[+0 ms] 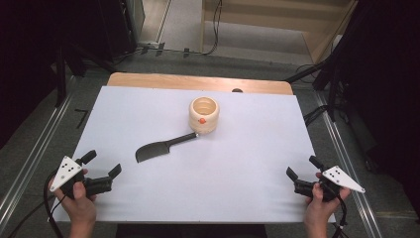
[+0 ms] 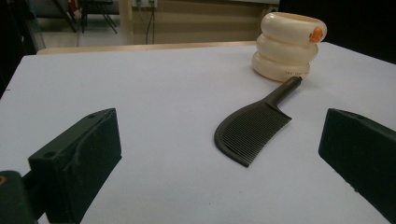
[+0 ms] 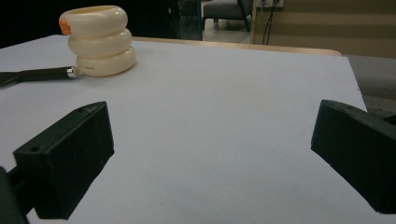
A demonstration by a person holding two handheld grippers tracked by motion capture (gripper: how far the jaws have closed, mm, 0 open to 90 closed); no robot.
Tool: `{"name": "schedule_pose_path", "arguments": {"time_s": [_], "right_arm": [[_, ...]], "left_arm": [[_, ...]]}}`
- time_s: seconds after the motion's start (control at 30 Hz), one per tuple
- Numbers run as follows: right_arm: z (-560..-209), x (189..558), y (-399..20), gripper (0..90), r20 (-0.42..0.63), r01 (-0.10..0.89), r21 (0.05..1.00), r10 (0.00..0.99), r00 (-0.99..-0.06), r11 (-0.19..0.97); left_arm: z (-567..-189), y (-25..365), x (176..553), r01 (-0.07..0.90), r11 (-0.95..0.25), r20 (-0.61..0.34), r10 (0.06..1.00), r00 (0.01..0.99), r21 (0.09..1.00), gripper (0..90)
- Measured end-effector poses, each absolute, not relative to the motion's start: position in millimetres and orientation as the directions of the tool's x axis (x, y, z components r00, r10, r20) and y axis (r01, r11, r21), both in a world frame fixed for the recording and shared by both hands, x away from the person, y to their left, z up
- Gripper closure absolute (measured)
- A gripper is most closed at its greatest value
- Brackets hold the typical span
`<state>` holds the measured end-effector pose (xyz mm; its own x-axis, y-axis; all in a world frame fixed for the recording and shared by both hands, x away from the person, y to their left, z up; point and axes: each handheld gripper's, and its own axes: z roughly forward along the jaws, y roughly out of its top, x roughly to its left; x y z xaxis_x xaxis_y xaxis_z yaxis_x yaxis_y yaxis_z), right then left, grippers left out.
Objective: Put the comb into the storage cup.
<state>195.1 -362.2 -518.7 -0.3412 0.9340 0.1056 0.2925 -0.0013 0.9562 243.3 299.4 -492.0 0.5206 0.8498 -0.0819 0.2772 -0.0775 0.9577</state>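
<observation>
Both grippers, left gripper (image 1: 106, 174) and right gripper (image 1: 296, 174), rest at the near corners of the white surface (image 1: 237, 163) with jaws wide open and empty, the left nearer the black comb (image 1: 159, 148), whose handle points toward the cream holder (image 1: 204, 115).

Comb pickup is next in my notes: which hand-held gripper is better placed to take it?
Probably the left hand-held gripper: the comb lies left of centre, nearer to it, framed between its open jaws. The right hand-held gripper sits farther off, past the cream holder.
</observation>
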Motion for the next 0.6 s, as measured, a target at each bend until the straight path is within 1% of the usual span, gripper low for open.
{"name": "schedule_pose_path", "arguments": {"time_s": [0.17, 0.3, 0.4, 0.53, 0.57, 0.6], "right_arm": [[-516.6, 195.1, -361.7, 0.0, 0.091, 0.3, 0.954, 0.941, -0.327, 0.012], [-514.2, 195.8, -357.0, 0.0, 0.062, 0.309, 0.95, 0.941, -0.331, 0.046], [-505.0, 196.8, -348.9, 0.0, 0.031, 0.303, 0.949, 0.934, -0.356, 0.084], [-495.9, 198.6, -343.0, 0.0, 0.015, 0.293, 0.951, 0.928, -0.373, 0.103], [-491.3, 201.3, -338.5, 0.0, 0.008, 0.293, 0.948, 0.913, -0.408, 0.123], [-489.1, 202.5, -335.7, 0.0, -0.005, 0.292, 0.946, 0.907, -0.421, 0.14]], "left_arm": [[-492.1, 299.4, 241.9, 0.274, -0.077, -0.08, 0.85, 0.52, 0.959, 0.0], [-492.0, 299.3, 240.2, 0.272, -0.083, -0.074, 0.85, 0.521, 0.959, 0.0], [-492.0, 299.5, 239.8, 0.272, -0.078, -0.078, 0.85, 0.52, 0.959, 0.0], [-492.1, 300.2, 239.6, 0.272, -0.073, -0.083, 0.849, 0.521, 0.959, 0.0], [-492.2, 300.5, 239.7, 0.271, -0.07, -0.085, 0.848, 0.522, 0.96, 0.0], [-492.2, 300.5, 239.8, 0.271, -0.07, -0.086, 0.848, 0.522, 0.96, 0.0]]}}
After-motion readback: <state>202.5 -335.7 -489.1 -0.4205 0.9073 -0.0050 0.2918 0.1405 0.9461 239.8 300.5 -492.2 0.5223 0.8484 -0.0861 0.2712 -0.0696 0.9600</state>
